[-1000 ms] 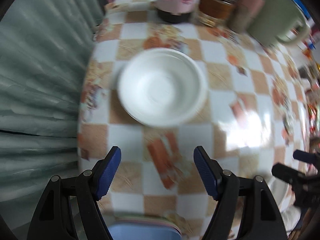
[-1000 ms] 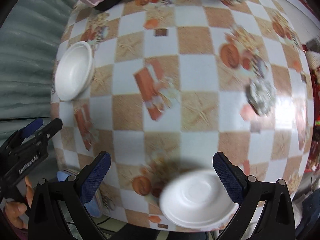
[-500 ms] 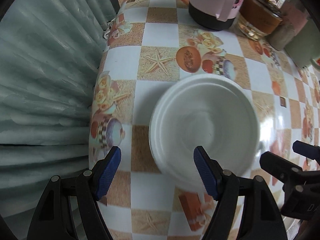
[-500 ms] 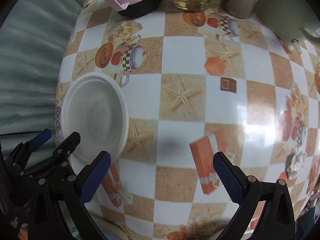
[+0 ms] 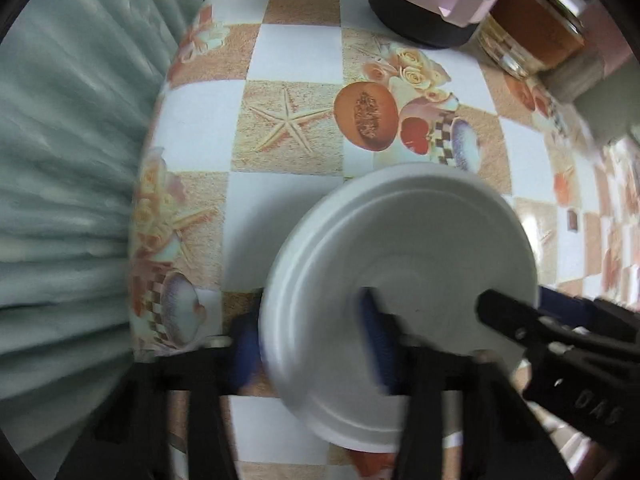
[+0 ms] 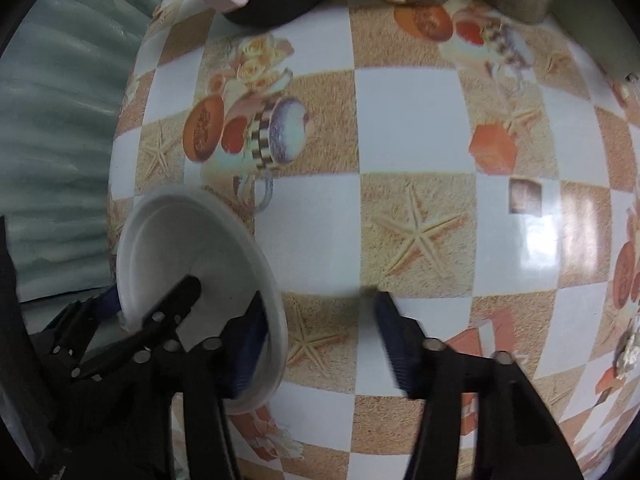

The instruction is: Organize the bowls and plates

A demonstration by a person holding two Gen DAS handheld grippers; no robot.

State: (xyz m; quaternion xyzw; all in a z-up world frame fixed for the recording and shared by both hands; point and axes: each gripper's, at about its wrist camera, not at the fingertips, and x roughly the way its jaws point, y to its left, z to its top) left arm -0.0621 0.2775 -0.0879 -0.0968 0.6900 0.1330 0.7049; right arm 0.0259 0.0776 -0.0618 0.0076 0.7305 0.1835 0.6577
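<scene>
Bowl: I see a plain white bowl, round, ridged inside, near the table left edge.
Left gripper: its fingers straddle the bowl's near rim; clamped or not, I cannot tell.
Right gripper: spread wide, empty, just beside the bowl.

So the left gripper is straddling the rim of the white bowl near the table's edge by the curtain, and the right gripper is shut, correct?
Not quite. The right gripper is open, its jaws wide apart over the tablecloth, as the right wrist view shows. The rest holds: the left gripper straddles the rim of the white bowl near the edge by the curtain.
</scene>
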